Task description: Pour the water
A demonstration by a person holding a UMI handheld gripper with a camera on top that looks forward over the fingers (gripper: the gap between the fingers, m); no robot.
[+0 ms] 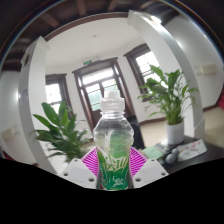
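Note:
A clear plastic bottle (112, 135) with a white cap and a green label stands upright between my fingers. My gripper (112, 160) is shut on the bottle, its pink pads (92, 159) pressing the labelled lower body from both sides. The bottle appears lifted, with the room seen behind it. Its base is hidden below the fingers.
Leafy green plants stand behind, one to the left (60, 130) and one in a white pot to the right (172, 100). A table surface with small items (185, 152) lies at the right. Windows (100, 80) and a white wall are far behind.

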